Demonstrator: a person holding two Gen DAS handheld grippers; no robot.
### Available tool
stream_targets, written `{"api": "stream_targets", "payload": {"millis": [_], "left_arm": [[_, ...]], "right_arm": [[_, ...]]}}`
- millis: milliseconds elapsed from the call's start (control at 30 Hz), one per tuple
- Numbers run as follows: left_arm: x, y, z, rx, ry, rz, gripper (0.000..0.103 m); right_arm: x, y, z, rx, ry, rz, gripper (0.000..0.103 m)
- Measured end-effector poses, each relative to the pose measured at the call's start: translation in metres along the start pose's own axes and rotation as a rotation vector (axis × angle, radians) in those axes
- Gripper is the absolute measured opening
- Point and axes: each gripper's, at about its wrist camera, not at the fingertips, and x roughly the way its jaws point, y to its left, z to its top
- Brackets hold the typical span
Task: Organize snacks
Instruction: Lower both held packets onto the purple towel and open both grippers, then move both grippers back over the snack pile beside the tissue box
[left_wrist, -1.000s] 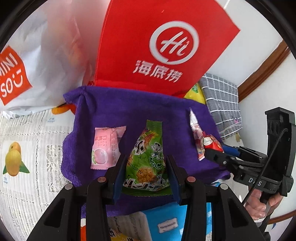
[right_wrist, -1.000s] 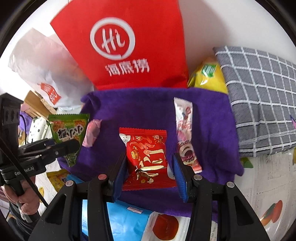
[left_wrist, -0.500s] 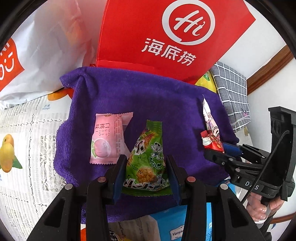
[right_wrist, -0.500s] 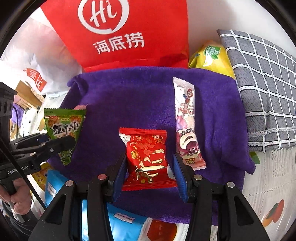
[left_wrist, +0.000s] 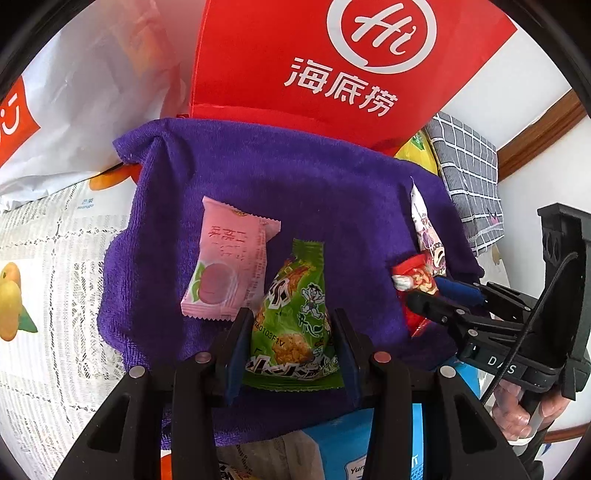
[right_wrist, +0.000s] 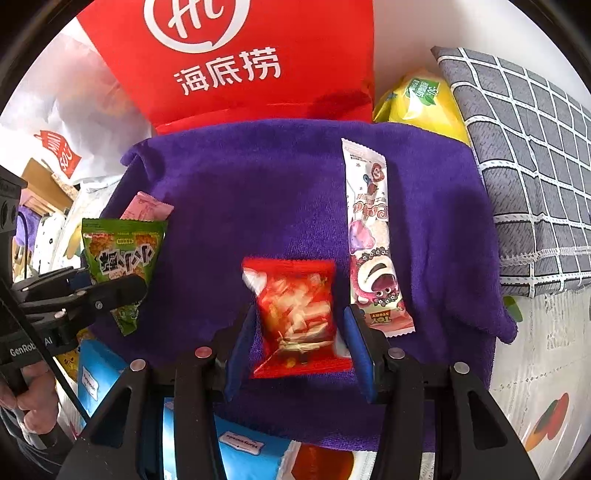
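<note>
The left claw (left_wrist: 291, 339) clenched a green snack packet (left_wrist: 295, 325) above the purple towel (left_wrist: 295, 192); the right claw (right_wrist: 299, 339) gripped a red packet (right_wrist: 295, 310) near the long pink one (right_wrist: 373, 240).

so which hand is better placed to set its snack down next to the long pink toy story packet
Right. The right gripper holds the red packet directly beside the long pink packet. The left gripper, holding the green packet, sits by the pink peach packet across the purple towel.
</note>
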Motion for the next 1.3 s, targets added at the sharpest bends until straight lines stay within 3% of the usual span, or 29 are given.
{"api": "stream_targets", "payload": {"millis": [133, 200, 233, 500, 667, 833, 1000, 1300], "left_arm": [[0.0, -0.002, -0.001, 0.004, 0.013, 0.008, 0.044], [-0.001, -0.003, -0.001, 0.005, 0.014, 0.017, 0.06], [-0.003, -0.004, -0.001, 0.007, 0.008, 0.023, 0.062], [-0.032, -0.007, -0.012, 0.032, -0.048, 0.062, 0.062], [-0.063, -0.007, -0.031, 0.047, -0.131, 0.111, 0.062], [-0.1, -0.01, -0.058, 0.084, -0.226, 0.166, 0.062], [-0.134, -0.019, -0.082, 0.091, -0.298, 0.148, 0.062], [-0.168, -0.044, -0.128, 0.144, -0.397, 0.208, 0.062]], "right_arm": [[-0.006, 0.001, -0.001, -0.018, -0.013, -0.013, 0.061], [-0.012, 0.001, 0.0, -0.016, -0.02, -0.012, 0.061], [-0.015, 0.002, 0.0, -0.014, -0.024, -0.009, 0.061], [-0.06, 0.008, -0.002, -0.034, -0.13, 0.003, 0.061], [-0.101, 0.016, -0.013, -0.032, -0.251, -0.004, 0.061], [-0.132, 0.027, -0.038, -0.017, -0.359, -0.031, 0.069], [-0.155, 0.04, -0.065, -0.025, -0.384, -0.067, 0.077], [-0.185, 0.047, -0.123, -0.038, -0.471, -0.154, 0.077]]}}
